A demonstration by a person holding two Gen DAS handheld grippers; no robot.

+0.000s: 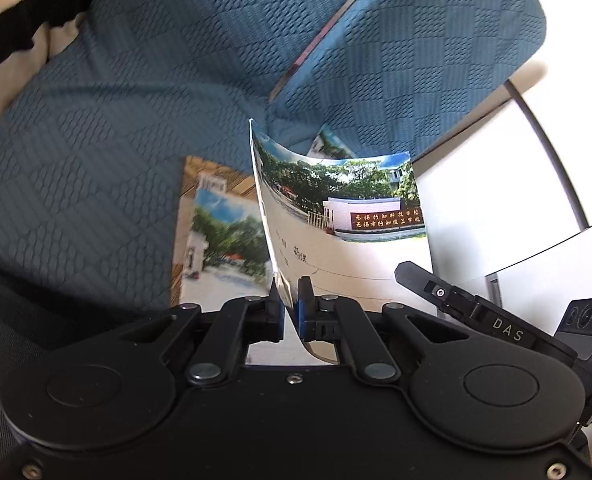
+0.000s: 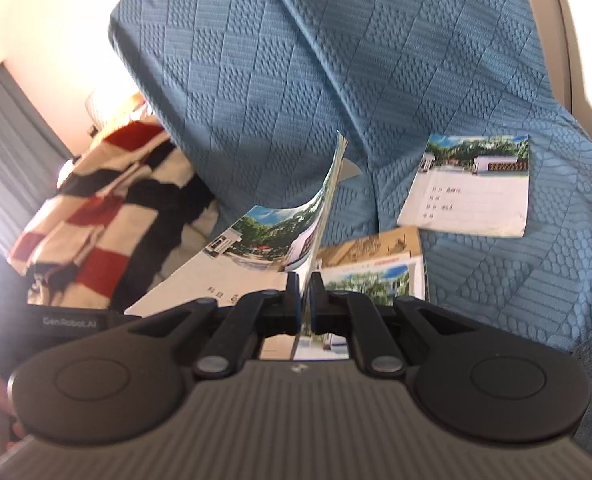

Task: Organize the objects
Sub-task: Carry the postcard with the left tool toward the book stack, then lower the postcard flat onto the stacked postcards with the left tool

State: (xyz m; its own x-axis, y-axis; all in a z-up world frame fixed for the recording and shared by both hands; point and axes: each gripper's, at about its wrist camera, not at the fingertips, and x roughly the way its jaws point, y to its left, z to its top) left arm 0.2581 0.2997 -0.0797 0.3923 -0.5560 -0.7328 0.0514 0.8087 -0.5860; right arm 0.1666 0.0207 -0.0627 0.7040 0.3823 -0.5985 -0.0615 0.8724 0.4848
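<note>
My left gripper [image 1: 290,304] is shut on the edge of a thin notebook [image 1: 336,216] with a school photo on its cover, held bent above the blue sofa. My right gripper [image 2: 304,296] is shut on the same notebook [image 2: 255,248], which curls upward. A tan-covered booklet [image 1: 215,232] lies flat on the seat under it; it also shows in the right wrist view [image 2: 376,264]. Another photo-cover notebook [image 2: 472,188] lies flat on the seat further right. The right gripper's body [image 1: 476,312] shows at the right of the left wrist view.
The blue textured sofa cover [image 2: 275,80] fills both views, with a back cushion [image 1: 416,60]. A red, white and black striped knit [image 2: 95,200] lies at the left. Grey curtains [image 2: 3,128] hang far left. A white surface [image 1: 496,184] lies to the right.
</note>
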